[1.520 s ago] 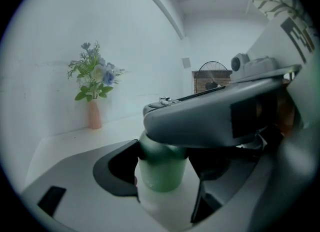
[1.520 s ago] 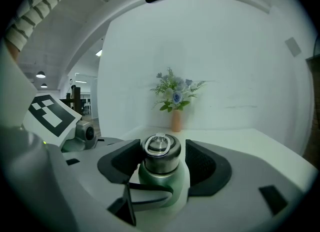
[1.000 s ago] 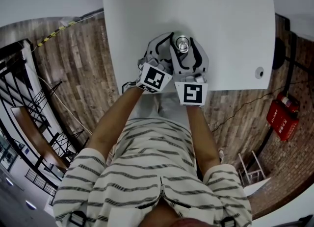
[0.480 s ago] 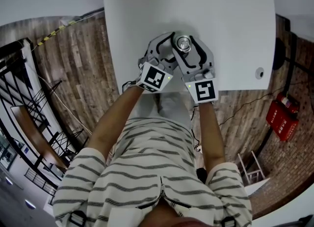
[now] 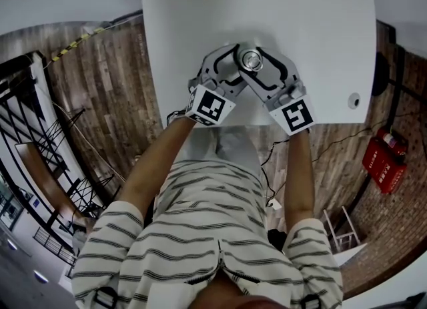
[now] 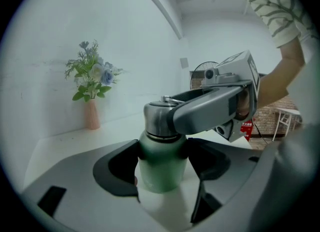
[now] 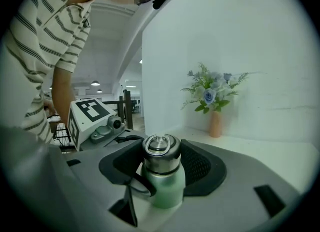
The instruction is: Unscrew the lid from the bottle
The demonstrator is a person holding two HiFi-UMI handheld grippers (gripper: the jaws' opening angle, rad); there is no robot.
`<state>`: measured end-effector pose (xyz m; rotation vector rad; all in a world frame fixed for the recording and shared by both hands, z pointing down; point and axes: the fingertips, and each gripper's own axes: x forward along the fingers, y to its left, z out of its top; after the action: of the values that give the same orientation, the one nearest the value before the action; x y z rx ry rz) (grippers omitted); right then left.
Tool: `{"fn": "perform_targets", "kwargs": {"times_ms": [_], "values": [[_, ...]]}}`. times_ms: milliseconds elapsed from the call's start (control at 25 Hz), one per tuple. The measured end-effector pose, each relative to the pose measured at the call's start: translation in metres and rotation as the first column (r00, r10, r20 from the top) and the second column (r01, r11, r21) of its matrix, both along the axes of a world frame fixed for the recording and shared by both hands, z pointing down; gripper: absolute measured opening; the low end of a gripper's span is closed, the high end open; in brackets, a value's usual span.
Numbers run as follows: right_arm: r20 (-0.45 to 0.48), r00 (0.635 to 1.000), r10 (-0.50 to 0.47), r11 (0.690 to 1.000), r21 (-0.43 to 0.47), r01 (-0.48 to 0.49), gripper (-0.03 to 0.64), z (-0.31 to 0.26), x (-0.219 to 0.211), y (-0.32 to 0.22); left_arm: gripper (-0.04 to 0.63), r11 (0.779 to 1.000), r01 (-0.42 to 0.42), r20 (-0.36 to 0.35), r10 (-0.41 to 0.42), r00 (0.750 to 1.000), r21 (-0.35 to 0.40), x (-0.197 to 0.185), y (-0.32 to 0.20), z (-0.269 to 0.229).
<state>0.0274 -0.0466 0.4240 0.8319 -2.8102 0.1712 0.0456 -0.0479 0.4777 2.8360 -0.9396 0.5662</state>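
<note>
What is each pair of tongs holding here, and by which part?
Left tongs clamp the bottle by its green upper body; right tongs clamp the metal lid by its sides.

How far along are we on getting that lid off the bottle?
Done: the left gripper clamps the green bottle and the right gripper is shut on the steel lid. In hand: that two-gripper grip, ready for twisting. Left: the lid sits on the neck, so unscrewing and lifting it off remain.
</note>
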Motion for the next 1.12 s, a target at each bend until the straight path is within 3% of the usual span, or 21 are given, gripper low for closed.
{"fn": "perform_targets", "kwargs": {"times_ms": [160,320,560,760,1120], "values": [[0.012,0.993,-0.118,0.993,-0.018,0.118,0.246,-0.0026,0.0003,0.0006,0.311,1.0,-0.002,-0.002,0.002,1.0,-0.008,0.0011,-0.0005,0.0007],[-0.049,0.968,-0.248,0.969,-0.032,0.247,0.242,0.0021,0.0007,0.0047,0.311,1.0,-0.003,-0.004,0.003,1.0,-0.005,0.0001,0.0,-0.0003],[-0.099,0.936,-0.338,0.941,-0.04,0.335,0.241,0.0047,0.0011,0.0083,0.311,1.0,-0.009,-0.003,0.009,1.0,-0.005,0.0,0.0017,-0.0001],[-0.117,0.929,-0.351,0.936,-0.047,0.348,0.244,0.0065,0.0002,0.0085,0.311,1.0,-0.011,0.001,0.011,1.0,-0.006,-0.0009,0.0017,0.0005],[-0.047,0.964,-0.262,0.964,-0.063,0.259,0.274,-0.0014,0.0005,0.0007,0.311,1.0,-0.013,0.01,0.013,1.0,-0.009,0.0008,0.0009,0.0005]]}}
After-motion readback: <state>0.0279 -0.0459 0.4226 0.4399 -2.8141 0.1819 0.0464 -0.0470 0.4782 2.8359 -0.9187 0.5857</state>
